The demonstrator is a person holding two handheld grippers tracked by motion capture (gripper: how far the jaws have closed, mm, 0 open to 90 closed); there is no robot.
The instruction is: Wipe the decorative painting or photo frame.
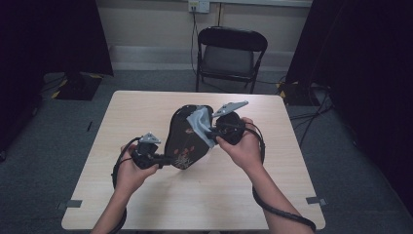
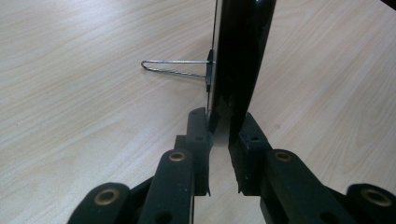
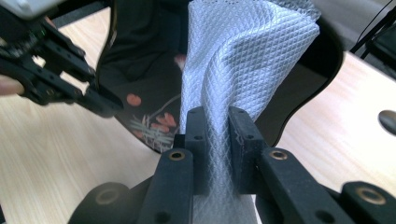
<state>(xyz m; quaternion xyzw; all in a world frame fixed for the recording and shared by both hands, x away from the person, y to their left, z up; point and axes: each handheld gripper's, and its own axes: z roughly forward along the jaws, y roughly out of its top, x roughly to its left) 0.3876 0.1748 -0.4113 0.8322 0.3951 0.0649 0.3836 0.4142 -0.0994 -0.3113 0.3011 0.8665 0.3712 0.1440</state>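
Note:
A black lacquered tray (image 1: pixel 185 139) with a red flower pattern stands on edge, tilted, over the middle of the wooden table (image 1: pixel 146 204). My left gripper (image 1: pixel 163 159) is shut on the tray's lower left rim; in the left gripper view the jaws (image 2: pixel 222 128) clamp the thin black edge (image 2: pixel 240 51). A wire loop (image 2: pixel 173 67) sticks out from the tray's back. My right gripper (image 1: pixel 209 130) is shut on a pale grey quilted cloth (image 1: pixel 200 124). The cloth (image 3: pixel 238 51) lies against the tray's patterned face (image 3: pixel 140 51), above the right gripper (image 3: pixel 218 123).
A black folding chair (image 1: pixel 230 51) stands beyond the table's far edge. Cables trail from both grippers down along the person's forearms. Dark curtains hang at both sides, and bare tabletop surrounds the tray.

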